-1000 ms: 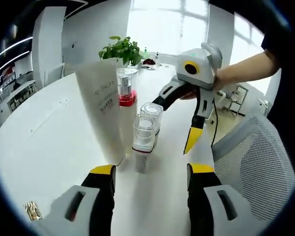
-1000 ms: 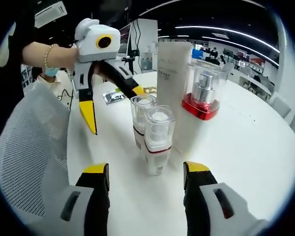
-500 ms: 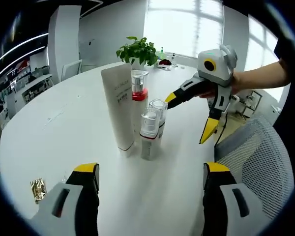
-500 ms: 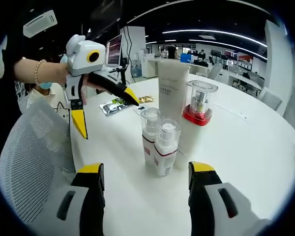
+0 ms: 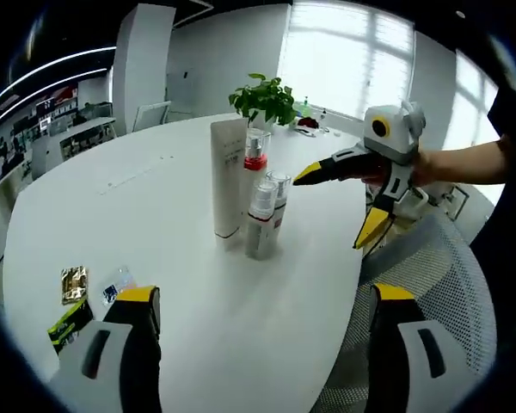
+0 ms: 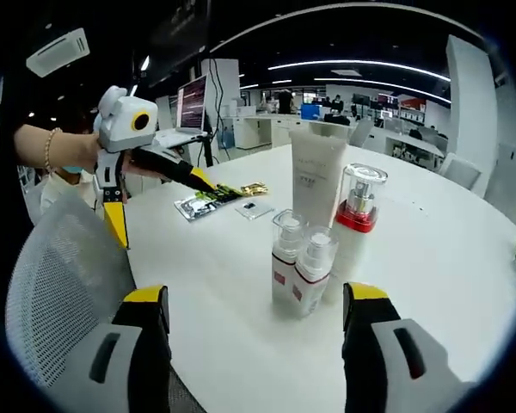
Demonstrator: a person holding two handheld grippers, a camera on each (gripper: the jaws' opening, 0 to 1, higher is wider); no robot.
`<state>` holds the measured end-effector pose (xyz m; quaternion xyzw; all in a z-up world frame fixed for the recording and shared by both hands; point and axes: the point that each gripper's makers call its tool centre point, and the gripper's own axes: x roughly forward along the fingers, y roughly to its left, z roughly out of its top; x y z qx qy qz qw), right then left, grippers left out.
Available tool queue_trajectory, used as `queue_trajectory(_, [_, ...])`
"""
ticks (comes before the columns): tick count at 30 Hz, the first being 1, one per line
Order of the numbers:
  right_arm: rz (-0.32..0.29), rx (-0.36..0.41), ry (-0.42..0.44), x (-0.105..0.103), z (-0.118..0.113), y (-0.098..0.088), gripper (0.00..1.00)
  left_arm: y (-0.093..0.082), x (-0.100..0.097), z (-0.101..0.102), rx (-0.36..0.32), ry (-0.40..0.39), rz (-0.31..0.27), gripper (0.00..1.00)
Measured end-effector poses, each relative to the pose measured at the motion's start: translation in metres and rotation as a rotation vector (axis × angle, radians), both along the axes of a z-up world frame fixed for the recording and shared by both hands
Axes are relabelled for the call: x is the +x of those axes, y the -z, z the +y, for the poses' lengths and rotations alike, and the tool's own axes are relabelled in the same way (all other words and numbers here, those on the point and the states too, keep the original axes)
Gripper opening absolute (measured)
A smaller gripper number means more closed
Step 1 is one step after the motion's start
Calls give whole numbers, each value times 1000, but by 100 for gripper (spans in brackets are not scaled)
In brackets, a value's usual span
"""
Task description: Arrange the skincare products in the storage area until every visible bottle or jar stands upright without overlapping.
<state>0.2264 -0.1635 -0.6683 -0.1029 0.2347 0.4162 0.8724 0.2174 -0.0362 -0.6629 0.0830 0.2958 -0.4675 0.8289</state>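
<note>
Both cameras have drawn back; the products look smaller. Left gripper (image 5: 256,297) and right gripper (image 6: 251,297) hang released, empty. Four upright skincare products (image 5: 248,200) cluster mid-frame on the white table (image 5: 112,215). Best withdraw without nudging them.

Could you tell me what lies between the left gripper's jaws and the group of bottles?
Bare white table in the left gripper view; the bottles stand beyond it.

white tube (image 5: 228,176), red-collared bottle (image 5: 255,168), two small pump bottles (image 5: 267,215) upright, clustered on table.
</note>
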Motion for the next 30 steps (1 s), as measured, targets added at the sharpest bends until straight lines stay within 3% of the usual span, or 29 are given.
queue_trajectory(10, [-2,45,38,-18,15,-12,95,-3,-20,38,-7,-92,9,99])
queue_trajectory(15, [20,161,89,-20,20,-22,99,-7,-30,56,-21,-147,17,99])
queue_trajectory(21, [10,161,102,-25,22,-27,99,-9,-33,78,-21,-230,13,99])
queue_trajectory(24, [-31,148,120,-26,20,-33,99,-12,-38,84,-29,-260,6,99])
queue_trajectory(30, [-49,185,149,-28,20,-44,99,-10,-42,100,-24,-310,9,99])
